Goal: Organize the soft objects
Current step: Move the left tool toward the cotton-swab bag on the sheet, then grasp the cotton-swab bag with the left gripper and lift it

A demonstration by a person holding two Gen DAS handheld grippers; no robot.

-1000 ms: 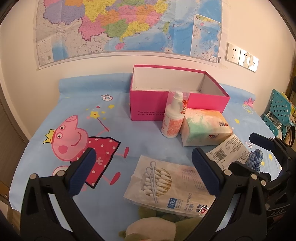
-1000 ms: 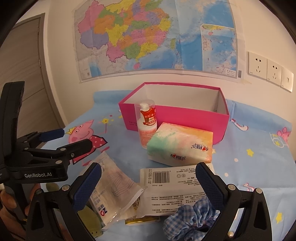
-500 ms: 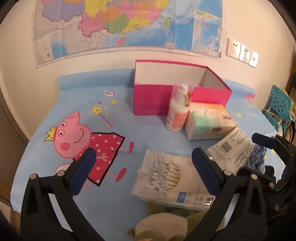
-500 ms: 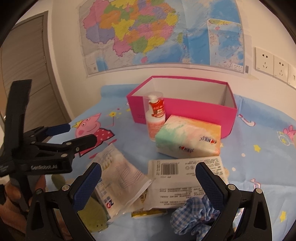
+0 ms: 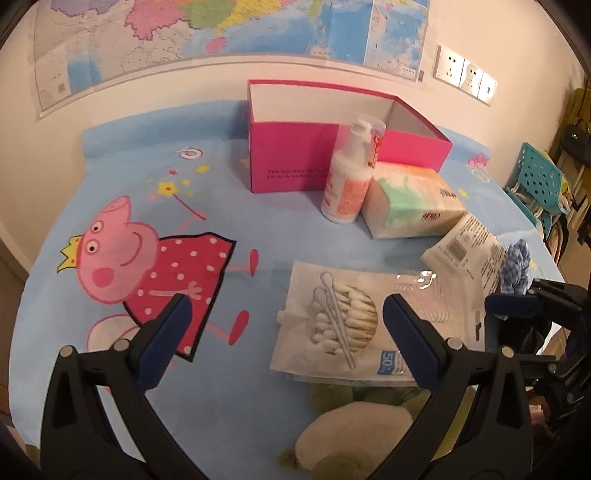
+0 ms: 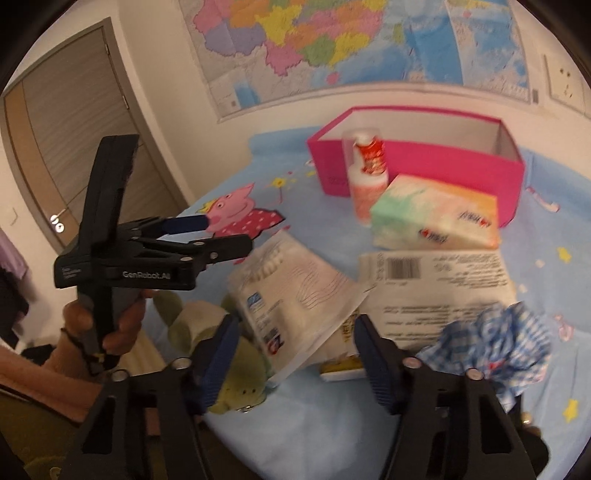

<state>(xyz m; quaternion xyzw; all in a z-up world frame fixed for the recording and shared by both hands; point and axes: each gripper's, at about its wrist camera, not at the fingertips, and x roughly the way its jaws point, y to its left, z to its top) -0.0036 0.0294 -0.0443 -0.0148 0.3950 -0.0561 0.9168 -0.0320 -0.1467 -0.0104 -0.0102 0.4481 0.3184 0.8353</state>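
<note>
Against a wall hung with a large map (image 5: 229,33), a table under a blue cartoon-pig cloth (image 5: 122,206) carries the clutter. Left gripper (image 5: 284,336) hangs with its jaws spread wide and nothing between the blue pads, above the bag of cotton swabs (image 5: 332,325); in the right wrist view a hand (image 6: 107,325) grips its handle. Right gripper (image 6: 295,354) has just been closing and stands partly parted, gripping nothing; its jaws hover over the swab bag's near corner (image 6: 295,302) and the green plush toy (image 6: 240,369), though the blur hides whether a pad touches either. That plush toy lies at the table's near edge, partly tucked under the swab bag; which way it points cannot be told. Just right of the right gripper's right finger sits a blue checked scrunchie (image 6: 495,339), resting on a flat printed packet (image 6: 439,288) whose long axis runs left to right. Beyond, a pastel tissue pack (image 6: 436,218) lies with its long side angled across the table, touching a white pump bottle (image 6: 367,177) standing upright before an open pink box (image 6: 421,166).
</note>
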